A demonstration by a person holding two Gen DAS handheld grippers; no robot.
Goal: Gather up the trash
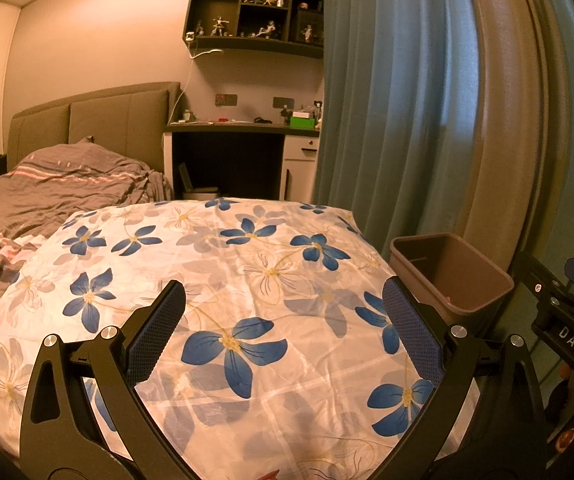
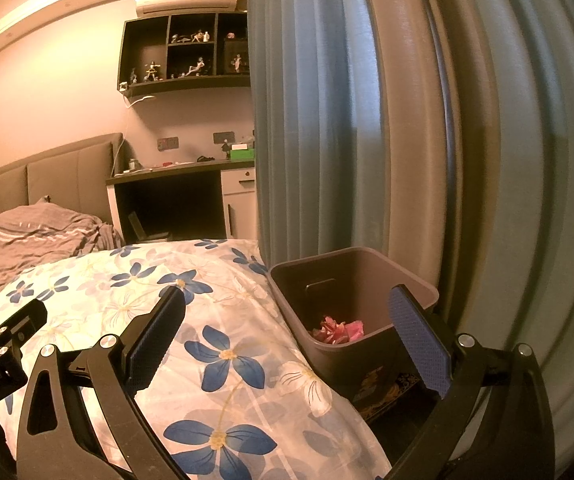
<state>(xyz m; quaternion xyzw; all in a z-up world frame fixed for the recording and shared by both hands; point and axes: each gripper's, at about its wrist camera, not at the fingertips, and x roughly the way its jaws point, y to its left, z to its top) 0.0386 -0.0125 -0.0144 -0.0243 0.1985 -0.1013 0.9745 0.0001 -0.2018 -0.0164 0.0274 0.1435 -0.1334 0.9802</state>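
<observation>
Both the left gripper [image 1: 283,328] and right gripper [image 2: 287,336] have jaws wide open, holding nothing. Pink trash [image 2: 337,330] lies in the bin [image 2: 371,376] beside the bed [image 1: 247,272]. A careless swing could knock it over.

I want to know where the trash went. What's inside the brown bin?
Crumpled pink paper lies at the bottom of the brown bin. The near wall hides part of the floor inside, so anything more there cannot be seen.
</observation>
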